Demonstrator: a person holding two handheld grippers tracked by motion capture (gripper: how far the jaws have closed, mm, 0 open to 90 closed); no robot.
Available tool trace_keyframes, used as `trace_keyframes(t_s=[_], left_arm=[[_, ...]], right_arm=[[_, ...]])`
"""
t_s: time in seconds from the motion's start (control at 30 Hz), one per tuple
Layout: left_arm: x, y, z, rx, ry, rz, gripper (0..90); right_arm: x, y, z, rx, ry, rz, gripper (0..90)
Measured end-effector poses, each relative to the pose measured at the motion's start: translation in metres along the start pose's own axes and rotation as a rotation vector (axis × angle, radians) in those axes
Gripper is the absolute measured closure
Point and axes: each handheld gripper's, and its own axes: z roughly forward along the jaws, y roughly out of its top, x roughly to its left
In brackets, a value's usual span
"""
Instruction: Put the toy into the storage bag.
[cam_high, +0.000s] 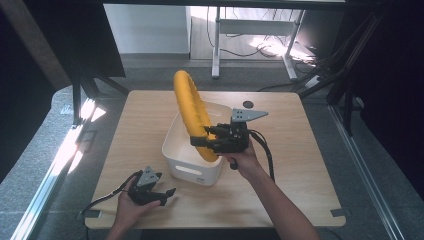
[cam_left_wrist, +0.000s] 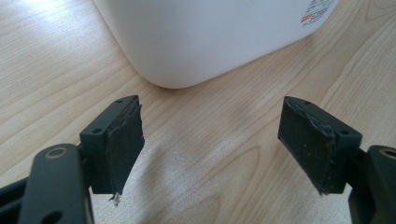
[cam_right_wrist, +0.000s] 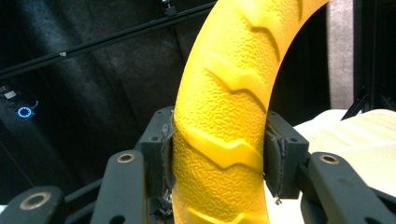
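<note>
The right tongs (cam_high: 202, 137) squeeze a yellow ring (cam_high: 192, 112) near its bottom end. In the high view they sit in the middle of the frame, just over the white bin (cam_high: 175, 155). The ring stands up on its edge. Its long side runs from the tongs up toward the top of the frame, and it leans a bit to the left. Its low end hangs over the inside of the bin, so I think the ring goes down into the bin next. The right hand (cam_high: 245, 162) is the one at the ring. The left tongs (cam_high: 167, 195) rest low and left in the frame, on the wooden counter (cam_high: 300, 165), near the front of the bin and apart from the ring.

In the left gripper view, the left tongs (cam_left_wrist: 212, 144) stand wide with nothing between them. Their black pads (cam_left_wrist: 123, 144) look worn at the edges. The bin (cam_left_wrist: 210, 37) is in the upper part of the frame, smooth and white, with a round corner. The counter (cam_left_wrist: 210, 140) is pale wood with wavy grain.

In the right gripper view, the right tongs (cam_right_wrist: 217, 158) press on both sides of the ring (cam_right_wrist: 229, 93), in the middle of the frame. The ring is bright yellow and bumpy, with raised zigzag ridges like a tire. It curves up and to the right. A bit of the white bin (cam_right_wrist: 355, 130) shows at the right edge.
</note>
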Motion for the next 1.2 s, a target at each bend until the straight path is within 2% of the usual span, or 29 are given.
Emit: trace_keyframes(t_s=[0.17,0.97,1.2], left_arm=[[0.0,0.0,0.0,0.0,-0.001,0.0,22.2],[0.0,0.0,0.001,0.0,-0.002,-0.002,22.2],[-0.001,0.0,0.001,0.0,-0.003,-0.003,22.2]], right_arm=[[-0.002,-0.006,0.002,0.009,0.002,-0.009,51.2],[-0.007,-0.025,-0.006,0.012,0.006,0.028,50.9],[-0.009,-0.03,-0.009,0.024,-0.005,0.01,50.7]])
